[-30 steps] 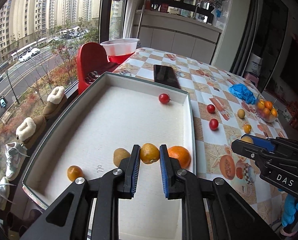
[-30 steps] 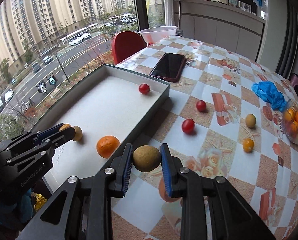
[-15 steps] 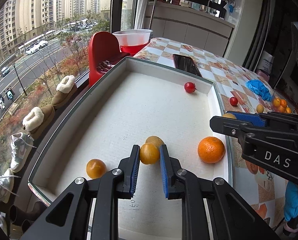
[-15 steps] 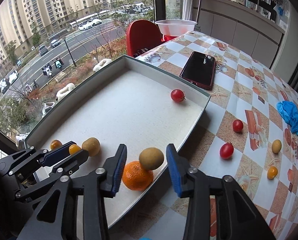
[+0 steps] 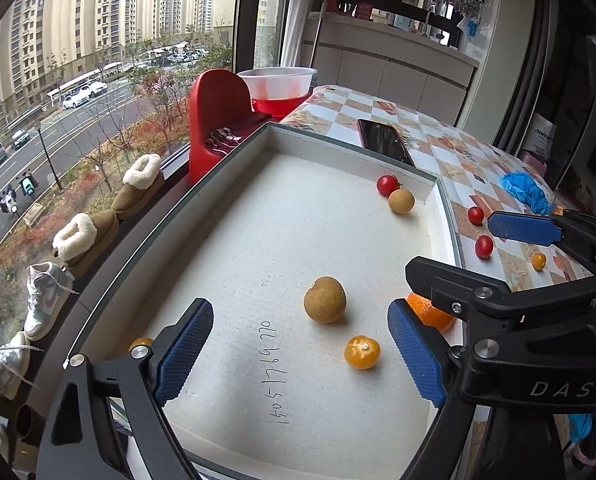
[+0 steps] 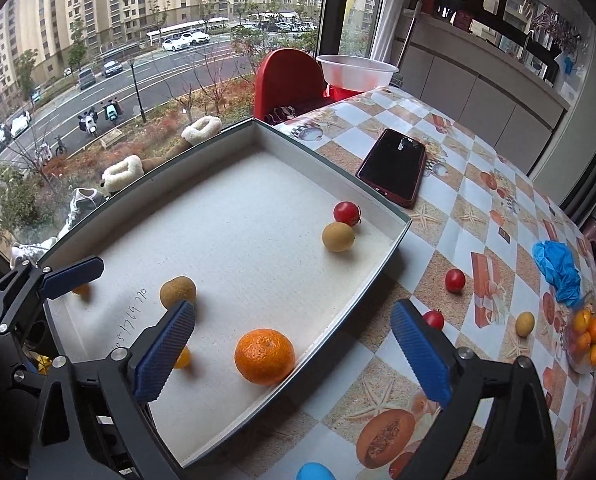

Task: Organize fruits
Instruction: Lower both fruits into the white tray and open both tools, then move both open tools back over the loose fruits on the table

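Both claws are spread wide right now with nothing in them. The left claw (image 5: 300,354) hangs over the near end of the white tray (image 5: 234,160), with a small yellow-orange fruit (image 5: 362,352) and a bigger tan fruit (image 5: 324,299) lying on the tray floor between its blue pads. The right claw (image 6: 294,350) sits over the tray's near right wall, and the big orange (image 6: 264,356) rests just inside that wall between its fingers. Up in the tray's far right corner a cherry tomato (image 6: 347,213) and another tan fruit (image 6: 338,236) are touching, or near enough. Another little orange fruit (image 6: 82,289) peeks out behind the left claw by the tray's near left wall. Still out on the bench (image 6: 494,184): two cherry tomatoes (image 6: 455,280), a small tan fruit (image 6: 525,323), and a clear bowl of little oranges (image 6: 586,336) at the right edge. A dark phone (image 6: 394,166) lies just past the tray's far wall, and a crumpled blue glove (image 6: 558,266) sits toward the right edge.
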Available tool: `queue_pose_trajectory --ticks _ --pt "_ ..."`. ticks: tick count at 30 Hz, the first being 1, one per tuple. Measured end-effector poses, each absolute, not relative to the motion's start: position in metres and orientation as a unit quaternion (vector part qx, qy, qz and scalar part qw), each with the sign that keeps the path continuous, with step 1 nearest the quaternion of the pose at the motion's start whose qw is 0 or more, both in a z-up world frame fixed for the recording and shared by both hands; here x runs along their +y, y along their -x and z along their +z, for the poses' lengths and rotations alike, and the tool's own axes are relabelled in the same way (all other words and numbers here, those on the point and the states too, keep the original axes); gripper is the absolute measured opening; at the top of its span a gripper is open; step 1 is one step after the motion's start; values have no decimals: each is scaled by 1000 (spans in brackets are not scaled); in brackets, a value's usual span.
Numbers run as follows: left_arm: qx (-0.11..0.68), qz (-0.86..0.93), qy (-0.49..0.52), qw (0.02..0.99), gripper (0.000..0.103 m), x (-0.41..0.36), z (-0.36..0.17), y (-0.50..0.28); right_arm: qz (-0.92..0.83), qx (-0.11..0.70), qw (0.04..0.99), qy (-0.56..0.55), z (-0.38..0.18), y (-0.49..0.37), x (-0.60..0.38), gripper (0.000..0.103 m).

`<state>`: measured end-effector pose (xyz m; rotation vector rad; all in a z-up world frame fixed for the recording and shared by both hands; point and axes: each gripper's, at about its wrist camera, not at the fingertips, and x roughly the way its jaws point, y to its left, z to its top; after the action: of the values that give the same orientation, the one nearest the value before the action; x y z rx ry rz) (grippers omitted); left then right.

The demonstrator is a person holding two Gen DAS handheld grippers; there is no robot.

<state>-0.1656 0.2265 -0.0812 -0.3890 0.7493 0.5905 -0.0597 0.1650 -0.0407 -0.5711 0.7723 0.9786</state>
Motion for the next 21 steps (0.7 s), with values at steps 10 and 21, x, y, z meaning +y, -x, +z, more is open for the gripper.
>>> queue_pose_trajectory --ticks 10,21 --pt "361 280 169 873 89 215 -72 160 440 352 787 252 -34 48 144 103" --pt "373 270 136 877 89 190 -62 146 407 378 803 215 -43 12 96 103"
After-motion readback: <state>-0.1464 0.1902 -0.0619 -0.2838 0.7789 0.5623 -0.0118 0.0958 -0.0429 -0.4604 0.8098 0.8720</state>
